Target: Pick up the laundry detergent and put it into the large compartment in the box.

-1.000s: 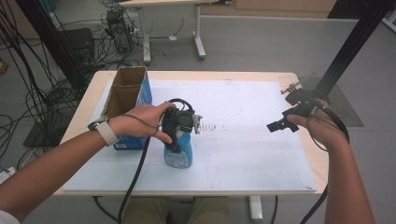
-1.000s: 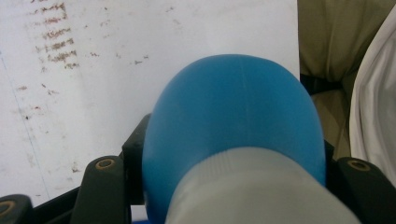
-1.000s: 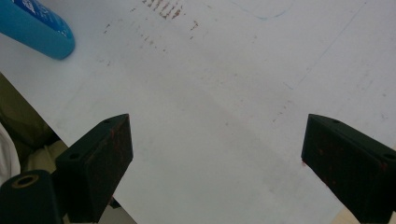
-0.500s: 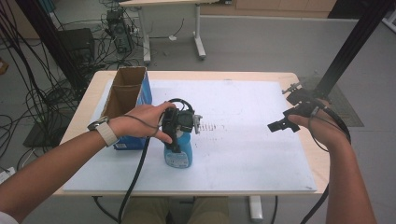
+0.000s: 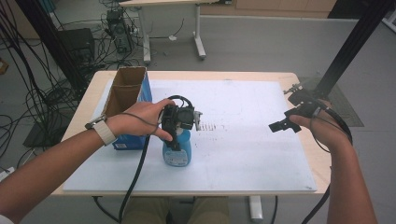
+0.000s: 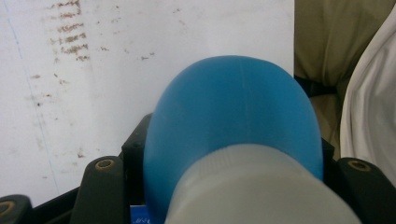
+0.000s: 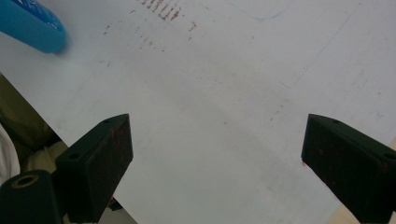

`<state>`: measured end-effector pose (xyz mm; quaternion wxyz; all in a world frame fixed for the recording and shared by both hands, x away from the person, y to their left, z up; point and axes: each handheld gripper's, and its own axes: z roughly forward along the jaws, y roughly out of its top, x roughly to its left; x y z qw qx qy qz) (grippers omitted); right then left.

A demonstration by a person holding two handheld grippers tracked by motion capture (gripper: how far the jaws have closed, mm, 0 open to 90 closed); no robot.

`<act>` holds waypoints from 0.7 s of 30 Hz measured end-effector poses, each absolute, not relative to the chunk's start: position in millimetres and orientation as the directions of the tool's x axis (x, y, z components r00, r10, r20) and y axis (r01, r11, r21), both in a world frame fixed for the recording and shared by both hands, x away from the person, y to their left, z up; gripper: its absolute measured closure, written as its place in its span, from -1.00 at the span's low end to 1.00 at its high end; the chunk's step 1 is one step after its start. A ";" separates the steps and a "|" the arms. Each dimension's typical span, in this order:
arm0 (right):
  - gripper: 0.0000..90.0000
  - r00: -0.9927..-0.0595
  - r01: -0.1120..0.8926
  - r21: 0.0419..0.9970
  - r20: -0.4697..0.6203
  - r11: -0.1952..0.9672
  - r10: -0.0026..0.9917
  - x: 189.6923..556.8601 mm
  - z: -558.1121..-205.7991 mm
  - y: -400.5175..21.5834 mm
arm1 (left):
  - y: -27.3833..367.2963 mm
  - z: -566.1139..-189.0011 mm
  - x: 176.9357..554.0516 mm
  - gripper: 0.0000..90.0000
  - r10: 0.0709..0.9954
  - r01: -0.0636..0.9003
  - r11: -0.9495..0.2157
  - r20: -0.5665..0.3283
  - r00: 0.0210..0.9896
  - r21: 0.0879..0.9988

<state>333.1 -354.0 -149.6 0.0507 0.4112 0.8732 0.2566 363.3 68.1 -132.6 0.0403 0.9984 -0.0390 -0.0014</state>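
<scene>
The bottle (image 5: 177, 151) stood upright near the bench's (image 5: 261, 77) front edge, left of centre, its neck pinched from above by the left gripper (image 5: 176, 122), while the right gripper (image 5: 286, 125) hovered spread, well apart.

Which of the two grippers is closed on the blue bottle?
The left gripper: its fingers clamp the blue bottle from above. The right gripper hangs open and empty near the table's right edge.

Wooden table (image 5: 88, 100) with white board (image 5: 243, 140), blue bottle (image 5: 177, 151) and cardboard box (image 5: 127, 93) atop.
</scene>
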 end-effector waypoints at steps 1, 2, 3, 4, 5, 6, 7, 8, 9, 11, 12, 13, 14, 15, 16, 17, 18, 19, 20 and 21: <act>-0.81 -0.657 0.691 0.492 0.122 0.530 0.744 333.0 -149.6 -353.7 | 68.3 -130.9 362.2 -0.13 -0.072 -0.072 -0.994 0.001 0.997 0.080; -0.81 -0.657 0.691 0.492 0.122 0.530 0.744 332.9 -149.6 -353.4 | 68.1 -129.5 361.7 -0.13 -0.068 -0.068 -0.995 -0.001 0.998 0.079; -0.81 -0.658 0.691 0.492 0.122 0.530 0.743 332.8 -149.5 -353.1 | 68.0 -127.2 361.7 -0.13 -0.060 -0.060 -0.995 -0.005 0.998 0.076; -0.81 -0.659 0.689 0.493 0.121 0.531 0.742 332.6 -149.5 -353.1 | 68.3 -124.8 361.4 -0.13 -0.053 -0.052 -0.996 -0.009 0.999 0.075; -0.81 -0.659 0.688 0.494 0.121 0.531 0.742 332.1 -149.3 -353.2 | 68.4 -121.4 360.9 -0.13 -0.045 -0.044 -0.996 -0.012 0.999 0.075; -0.81 -0.658 0.689 0.494 0.120 0.530 0.743 331.7 -149.0 -353.3 | 68.6 -119.3 360.3 -0.13 -0.037 -0.036 -0.996 -0.012 0.999 0.076; -0.81 -0.658 0.689 0.493 0.120 0.531 0.743 331.5 -148.8 -353.2 | 69.0 -116.4 359.2 -0.13 -0.027 -0.026 -0.997 -0.010 1.000 0.077; -0.81 -0.658 0.689 0.493 0.118 0.531 0.744 331.2 -148.3 -353.1 | 68.2 -112.3 357.7 -0.13 -0.018 -0.017 -0.997 -0.006 1.000 0.073; -0.81 -0.657 0.689 0.494 0.118 0.531 0.744 330.6 -147.7 -352.9 | 67.3 -109.2 356.2 -0.13 -0.010 -0.010 -0.998 -0.002 1.000 0.069; -0.81 -0.659 0.687 0.495 0.116 0.532 0.743 329.8 -147.0 -352.5 | 66.5 -103.9 354.3 -0.13 0.008 0.008 -0.998 0.003 1.000 0.067; -0.81 -0.659 0.686 0.495 0.114 0.533 0.743 329.5 -146.6 -352.0 | 66.3 -101.3 353.0 -0.13 0.018 0.018 -0.998 0.007 1.000 0.068; -0.81 -0.659 0.687 0.493 0.112 0.534 0.744 329.2 -146.1 -351.3 | 65.8 -98.4 352.1 -0.13 0.028 0.027 -0.997 0.010 1.000 0.066; -0.81 -0.658 0.687 0.492 0.111 0.535 0.745 328.9 -145.8 -350.9 | 65.7 -95.7 351.0 -0.13 0.038 0.037 -0.997 0.012 0.999 0.066; -0.81 -0.659 0.687 0.492 0.111 0.534 0.744 328.6 -145.7 -350.9 | 65.4 -92.9 350.3 -0.13 0.050 0.049 -0.997 0.014 0.999 0.064; -0.81 -0.658 0.687 0.493 0.111 0.534 0.745 328.1 -145.4 -350.9 | 65.8 -89.6 350.1 -0.13 0.067 0.066 -0.996 0.013 0.998 0.066; -0.81 -0.659 0.686 0.494 0.110 0.535 0.744 327.5 -144.9 -350.8 | 66.0 -87.7 350.2 -0.13 0.075 0.074 -0.995 0.012 0.997 0.066; -0.81 -0.660 0.685 0.495 0.109 0.535 0.743 327.1 -144.6 -350.6 | 66.4 -85.2 350.4 -0.13 0.091 0.090 -0.994 0.008 0.996 0.066; -0.81 -0.661 0.683 0.495 0.108 0.537 0.742 326.7 -144.1 -350.4 | 66.8 -82.7 350.4 -0.13 0.110 0.109 -0.992 0.007 0.994 0.066; -0.81 -0.662 0.682 0.497 0.107 0.537 0.742 326.1 -143.6 -350.2 | 67.3 -79.7 350.7 -0.13 0.130 0.129 -0.989 0.007 0.992 0.066; -0.81 -0.663 0.680 0.500 0.107 0.537 0.741 325.5 -143.0 -350.1 | 67.2 -77.9 350.5 -0.13 0.140 0.139 -0.988 0.006 0.990 0.064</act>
